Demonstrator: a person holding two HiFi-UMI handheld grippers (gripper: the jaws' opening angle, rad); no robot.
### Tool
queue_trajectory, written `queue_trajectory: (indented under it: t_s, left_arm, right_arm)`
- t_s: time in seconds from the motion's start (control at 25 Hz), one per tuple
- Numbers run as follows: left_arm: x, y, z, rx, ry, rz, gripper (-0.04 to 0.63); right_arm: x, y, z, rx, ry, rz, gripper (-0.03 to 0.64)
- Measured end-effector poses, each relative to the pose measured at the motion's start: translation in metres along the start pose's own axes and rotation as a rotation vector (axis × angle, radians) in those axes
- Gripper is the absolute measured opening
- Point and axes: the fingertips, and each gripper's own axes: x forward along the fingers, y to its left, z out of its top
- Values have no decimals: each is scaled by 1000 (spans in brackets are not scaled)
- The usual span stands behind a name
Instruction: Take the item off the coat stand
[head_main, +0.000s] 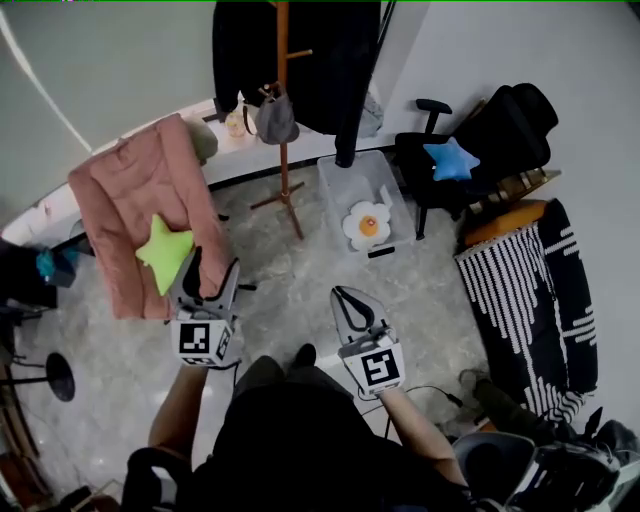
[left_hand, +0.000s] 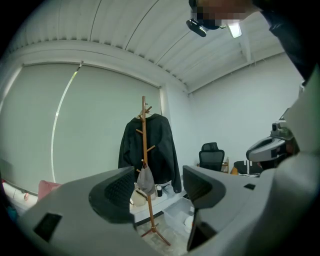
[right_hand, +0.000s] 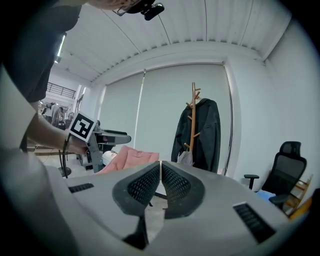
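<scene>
Grey cap (head_main: 276, 120), hanging limp, coat stand (head_main: 285, 165)

At the upper centre of the head view, a brown wooden coat stand (head_main: 284, 165) is seen with a black jacket (head_main: 335, 60) and a grey hanging item (head_main: 276, 120). A lime-green star cushion (head_main: 163, 252) is shown on a pink mat (head_main: 130, 185) at the left, and a blue star (head_main: 451, 160) at the upper right. Black-and-white stripes are borne by the fabric (head_main: 515, 300) at the right.

path: bare floor (head_main: 290, 285) to coat stand (head_main: 284, 150) open | left: pink chair (head_main: 140, 190) | right: clear bin (head_main: 330, 200) beside stand base
</scene>
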Motion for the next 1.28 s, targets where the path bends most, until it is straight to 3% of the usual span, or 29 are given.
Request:
queue_trajectory:
  t_s: [0.32, 0.92, 1.28]
  left_arm:
    - [74, 19, -18, 16, 23, 2, 296]
    - [309, 94, -25, 84, 11, -144, 296]
    - [402, 110, -62, 97, 59, -101, 297]
  right_arm:
    - [50, -41, -5, -5, 15, 4, 29]
    - [217, -117, 17, 16, 44, -112, 29]
    - [265, -161, 9, 25, 57, -70, 29]
